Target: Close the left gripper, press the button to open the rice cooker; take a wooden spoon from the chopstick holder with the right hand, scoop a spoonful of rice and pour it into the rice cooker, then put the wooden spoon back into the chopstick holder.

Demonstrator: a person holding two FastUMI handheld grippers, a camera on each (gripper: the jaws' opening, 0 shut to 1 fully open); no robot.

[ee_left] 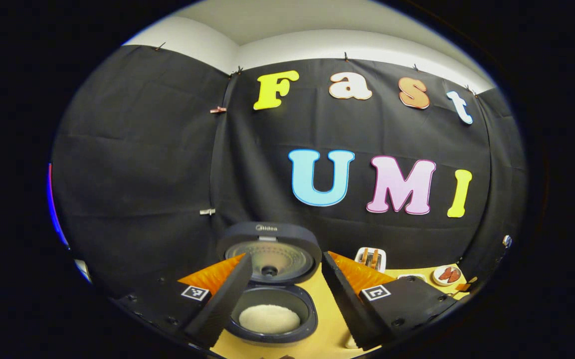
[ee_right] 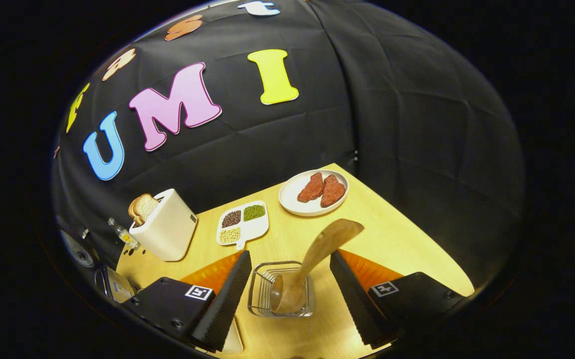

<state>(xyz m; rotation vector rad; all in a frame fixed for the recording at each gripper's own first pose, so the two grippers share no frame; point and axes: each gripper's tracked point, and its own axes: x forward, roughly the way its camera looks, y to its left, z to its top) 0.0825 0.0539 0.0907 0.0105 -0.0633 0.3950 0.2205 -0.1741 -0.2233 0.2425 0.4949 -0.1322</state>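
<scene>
The dark rice cooker (ee_left: 272,304) stands open in the left gripper view, its lid (ee_left: 269,252) raised upright toward the wall and white rice (ee_left: 269,319) lying in the pot. My left gripper (ee_left: 283,257) hangs open above and in front of it, a finger on either side, holding nothing. In the right gripper view a wooden spoon (ee_right: 324,243) stands in the wire chopstick holder (ee_right: 262,291), leaning to the right. My right gripper (ee_right: 289,255) is open just above the holder, and the spoon's upper part rises between its fingers without touching them.
On the yellow table (ee_right: 397,239) stand a white toaster (ee_right: 167,230) with bread, a divided dish of beans (ee_right: 243,223), a plate of red meat (ee_right: 313,192) and a small bottle (ee_right: 120,232). The toaster (ee_left: 370,258) and plate (ee_left: 448,274) lie right of the cooker.
</scene>
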